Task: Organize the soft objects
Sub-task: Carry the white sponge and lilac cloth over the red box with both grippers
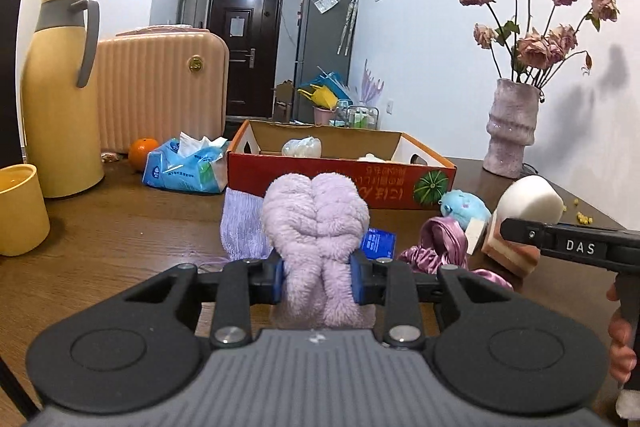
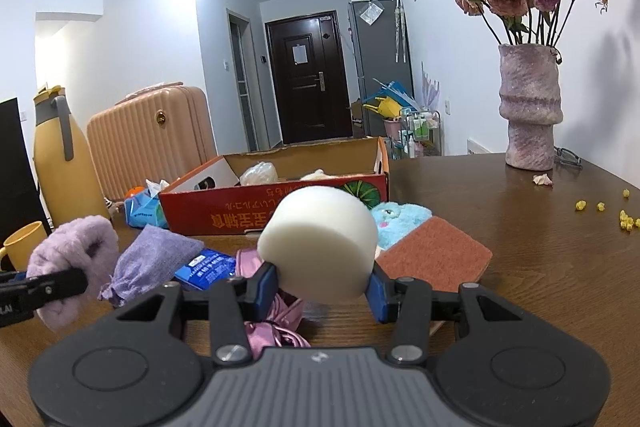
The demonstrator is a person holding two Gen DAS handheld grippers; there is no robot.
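Note:
My left gripper (image 1: 318, 277) is shut on a fluffy lilac scrunchie (image 1: 316, 215), held just above the wooden table; the same scrunchie (image 2: 76, 247) shows at the left of the right wrist view. My right gripper (image 2: 322, 287) is shut on a white round sponge (image 2: 320, 239), also seen as the white sponge (image 1: 532, 197) at the right of the left wrist view. Behind them stands an open red cardboard box (image 1: 340, 175) holding a clear plastic bag (image 1: 302, 147) and something white. Before the box lie a blue plush toy (image 2: 400, 223), a lilac pouch (image 2: 156, 259) and a pink satin cloth (image 1: 440, 243).
A brown scouring pad (image 2: 436, 255) and a blue packet (image 2: 204, 267) lie near the box. A yellow jug (image 1: 60, 95), yellow cup (image 1: 20, 207), orange (image 1: 142, 151) and tissue pack (image 1: 188, 163) stand left. A vase of dried roses (image 2: 528, 107) stands right, with yellow crumbs (image 2: 624, 223) nearby.

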